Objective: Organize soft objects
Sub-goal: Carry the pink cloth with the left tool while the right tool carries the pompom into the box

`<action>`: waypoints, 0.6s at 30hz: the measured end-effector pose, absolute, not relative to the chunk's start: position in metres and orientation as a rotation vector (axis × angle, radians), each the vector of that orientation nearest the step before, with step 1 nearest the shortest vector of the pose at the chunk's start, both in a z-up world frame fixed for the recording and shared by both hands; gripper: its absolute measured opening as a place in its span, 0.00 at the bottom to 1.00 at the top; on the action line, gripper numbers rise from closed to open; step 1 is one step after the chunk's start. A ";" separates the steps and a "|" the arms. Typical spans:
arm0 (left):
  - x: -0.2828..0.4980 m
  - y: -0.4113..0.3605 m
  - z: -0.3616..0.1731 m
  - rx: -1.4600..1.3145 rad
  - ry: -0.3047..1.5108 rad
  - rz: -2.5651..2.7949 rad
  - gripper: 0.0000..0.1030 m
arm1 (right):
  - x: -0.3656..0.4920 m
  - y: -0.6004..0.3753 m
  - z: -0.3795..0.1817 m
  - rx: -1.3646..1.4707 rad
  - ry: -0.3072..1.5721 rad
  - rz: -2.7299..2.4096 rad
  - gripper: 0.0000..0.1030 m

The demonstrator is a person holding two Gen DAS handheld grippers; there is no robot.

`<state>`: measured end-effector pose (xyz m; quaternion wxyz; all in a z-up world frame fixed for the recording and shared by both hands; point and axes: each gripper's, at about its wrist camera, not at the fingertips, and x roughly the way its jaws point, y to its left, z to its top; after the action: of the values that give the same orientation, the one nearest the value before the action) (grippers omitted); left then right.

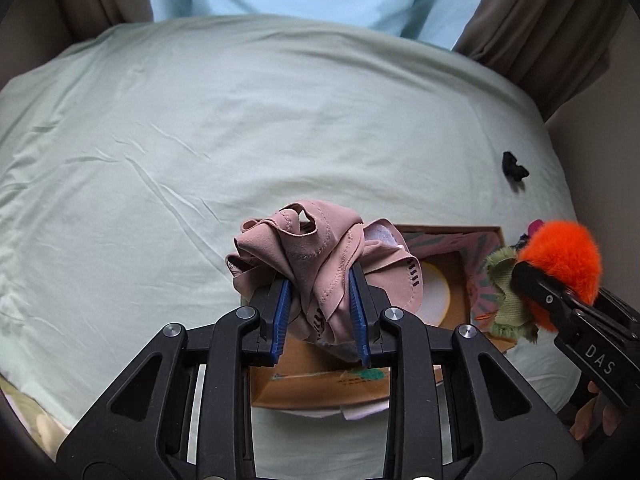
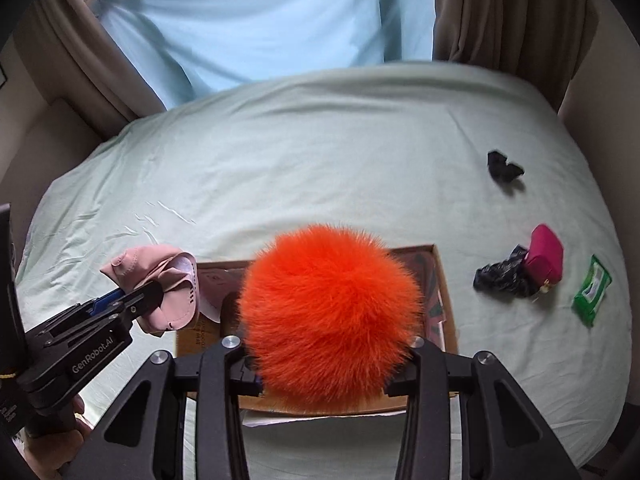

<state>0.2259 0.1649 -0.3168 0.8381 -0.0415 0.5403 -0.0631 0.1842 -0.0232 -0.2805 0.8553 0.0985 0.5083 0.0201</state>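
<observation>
Midway, I'd judge: left gripper (image 1: pixel 320 300) jaws pinching pink cloth (image 1: pixel 316 256) and right gripper (image 2: pixel 324 364) jaws pinching orange pompom (image 2: pixel 330 316) over the box (image 2: pixel 448 304) at lower centre, black scrap (image 2: pixel 502 168), pouch (image 2: pixel 544 254), wipes (image 2: pixel 592 290) unsorted on the bed (image 2: pixel 300 160) at right.

A crumpled dusty-pink garment (image 1: pixel 316 264) is bunched between blue gripper pads above an open cardboard box (image 1: pixel 448 236) on the pale green bedsheet. A fluffy orange pom-pom (image 2: pixel 330 316), round and full, is held over the same box. A frayed green knitted piece (image 1: pixel 508 296) sits beside it
</observation>
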 end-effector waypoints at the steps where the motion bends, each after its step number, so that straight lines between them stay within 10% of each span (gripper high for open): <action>1: 0.231 0.164 -0.325 -0.083 1.165 -0.128 0.23 | 0.189 -0.025 -0.289 0.210 1.089 0.037 0.36; 18: 0.268 0.139 -0.398 -0.056 1.337 -0.166 0.23 | 0.242 -0.053 -0.388 0.272 1.349 -0.005 0.36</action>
<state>0.2682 0.1389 -0.3981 0.7811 -0.0259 0.6191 -0.0771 0.2421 -0.0528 -0.3882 0.7725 0.1256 0.6225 -0.0025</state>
